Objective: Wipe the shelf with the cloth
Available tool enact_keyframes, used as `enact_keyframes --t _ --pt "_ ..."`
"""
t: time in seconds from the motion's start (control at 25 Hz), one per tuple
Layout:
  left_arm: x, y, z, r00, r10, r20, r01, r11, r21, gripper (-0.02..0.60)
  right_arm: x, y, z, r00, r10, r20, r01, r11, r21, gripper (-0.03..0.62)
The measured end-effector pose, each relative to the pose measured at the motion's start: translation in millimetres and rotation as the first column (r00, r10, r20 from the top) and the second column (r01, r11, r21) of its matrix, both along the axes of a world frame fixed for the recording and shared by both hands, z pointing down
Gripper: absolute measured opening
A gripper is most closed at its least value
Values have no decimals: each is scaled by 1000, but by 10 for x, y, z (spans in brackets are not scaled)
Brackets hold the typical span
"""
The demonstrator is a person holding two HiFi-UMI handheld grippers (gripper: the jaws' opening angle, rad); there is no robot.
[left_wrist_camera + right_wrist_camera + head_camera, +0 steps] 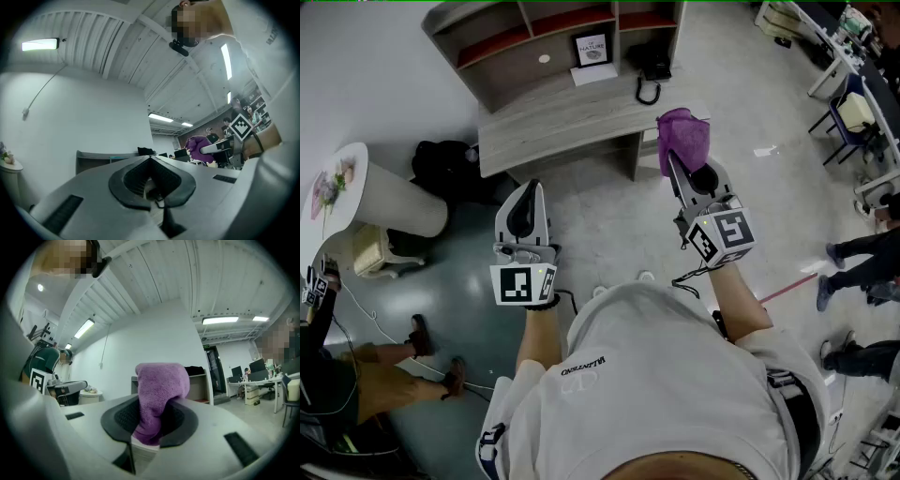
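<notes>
Right gripper point(686, 180): held up in the person's right hand, jaws clamped on a purple cloth point(159, 390). The cloth bunches up out of the jaw tips and folds over above them.

Left gripper point(525, 192): held level to the left of the right one, well apart from it, jaws closed together with nothing between them.

Shelf point(553, 127): pale wood unit with red-lined compartments, ahead of both grippers, not touched by either or by the cloth.

On the shelf, beyond the right gripper: framed card point(592, 49), white sheet of paper point(593, 73), black corded object point(649, 67).

Black bag point(442, 167): on the floor, ahead and left of the left gripper.

Round white table point(342, 192): far left of the left gripper.
</notes>
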State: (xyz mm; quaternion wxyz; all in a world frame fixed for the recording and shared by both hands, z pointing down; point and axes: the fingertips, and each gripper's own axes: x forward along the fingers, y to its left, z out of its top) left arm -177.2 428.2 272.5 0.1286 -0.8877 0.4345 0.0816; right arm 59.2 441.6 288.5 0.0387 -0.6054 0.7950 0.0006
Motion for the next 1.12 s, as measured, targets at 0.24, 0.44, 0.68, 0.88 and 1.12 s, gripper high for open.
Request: enact_keyframes --t 0.24,0.44,0.68,0.88,1.12 --pt "38 -1 10 1000 6 5 -6 1000 5 2 21 1 25 1000 -4 15 4 1000 5 81" --pt "97 -41 -4 1000 6 7 -6 1000 7 2 54 -29 43 1000 -14 17 14 1000 4 83" --pt "281 -87 3 1000 3 13 -3 1000 0 2 249 -69 30 1000 -17 19 17 1000 7 83" --pt "480 -116 32 1000 -14 20 14 1000 -3 2 479 -112 81 999 -30 19 30 1000 -1 83" --pt "795 -110 44 998 -50 38 50 999 -9 2 875 -182 100 998 -52 28 52 999 -11 83"
